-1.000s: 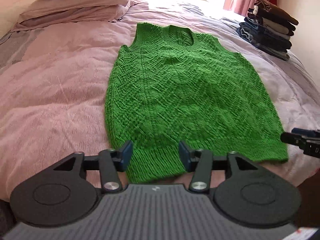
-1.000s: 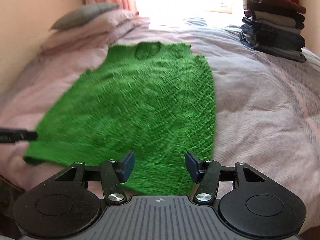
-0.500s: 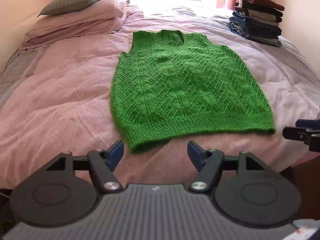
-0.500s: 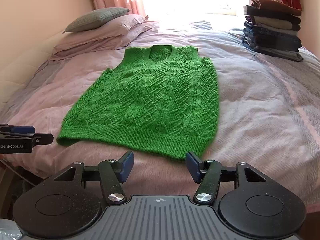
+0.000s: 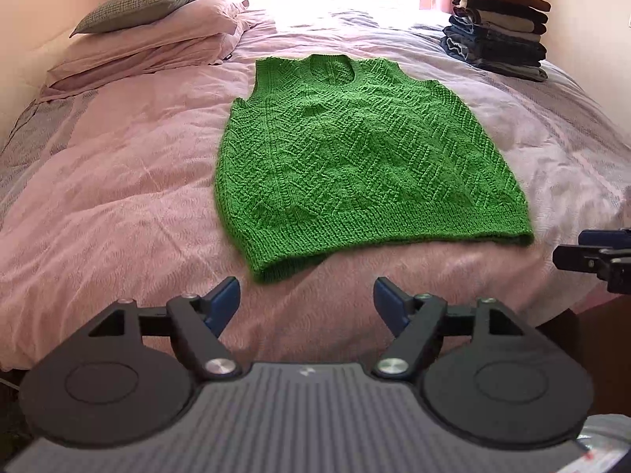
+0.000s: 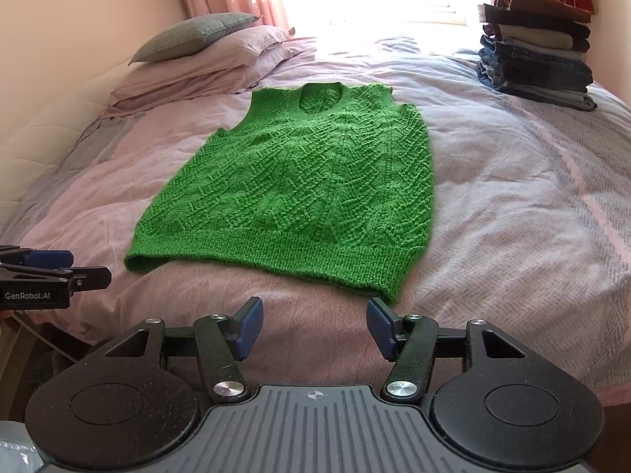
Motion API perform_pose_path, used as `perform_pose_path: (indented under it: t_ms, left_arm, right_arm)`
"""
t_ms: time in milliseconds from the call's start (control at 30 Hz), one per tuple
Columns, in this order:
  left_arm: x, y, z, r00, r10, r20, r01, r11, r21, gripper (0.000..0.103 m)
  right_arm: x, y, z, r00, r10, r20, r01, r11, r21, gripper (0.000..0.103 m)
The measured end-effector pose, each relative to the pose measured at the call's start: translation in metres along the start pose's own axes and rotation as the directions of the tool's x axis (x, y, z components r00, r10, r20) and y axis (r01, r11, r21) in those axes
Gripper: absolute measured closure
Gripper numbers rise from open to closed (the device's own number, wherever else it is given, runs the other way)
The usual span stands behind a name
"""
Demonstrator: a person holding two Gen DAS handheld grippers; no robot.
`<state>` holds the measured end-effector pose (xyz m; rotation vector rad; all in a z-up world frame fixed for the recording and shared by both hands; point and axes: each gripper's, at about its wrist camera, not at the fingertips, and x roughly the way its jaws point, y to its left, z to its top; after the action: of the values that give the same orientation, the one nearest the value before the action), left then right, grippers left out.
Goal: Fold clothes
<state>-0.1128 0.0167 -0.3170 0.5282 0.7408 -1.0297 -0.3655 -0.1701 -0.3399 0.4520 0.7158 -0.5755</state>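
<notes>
A green knitted sleeveless vest (image 5: 355,157) (image 6: 303,189) lies flat on the pink bed cover, neck toward the window and hem toward me. My left gripper (image 5: 307,301) hangs open just short of the hem's left corner, nothing between its fingers. My right gripper (image 6: 314,325) is open as well, close in front of the hem's right corner. Each gripper shows at the edge of the other's view: the right gripper (image 5: 591,256) and the left gripper (image 6: 47,272).
A stack of folded dark clothes (image 5: 501,27) (image 6: 536,51) sits at the far right of the bed (image 5: 118,181). Pillows (image 5: 150,27) (image 6: 205,51) lie at the far left. A bright window and pink curtains are behind. The bed's near edge is just below the grippers.
Both grippers have pulled back from over the vest's hem toward the bed's near edge. The left jaws have spread wider. The vest has stayed flat.
</notes>
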Motion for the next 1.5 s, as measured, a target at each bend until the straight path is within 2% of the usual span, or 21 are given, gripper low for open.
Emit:
perform_pose_path:
  t_ms: [1233, 1500]
  left_arm:
    - [0.037, 0.001, 0.011, 0.997, -0.018, -0.071, 0.018, 1.0, 0.006, 0.026]
    - [0.063, 0.012, 0.028, 0.994, -0.101, -0.04, 0.1, 0.994, -0.034, 0.026]
  right_arm:
    - [0.033, -0.017, 0.009, 0.997, -0.012, -0.072, 0.015, 0.999, 0.051, 0.048]
    - [0.053, -0.038, 0.025, 0.998, -0.035, -0.043, 0.037, 0.998, 0.045, 0.048]
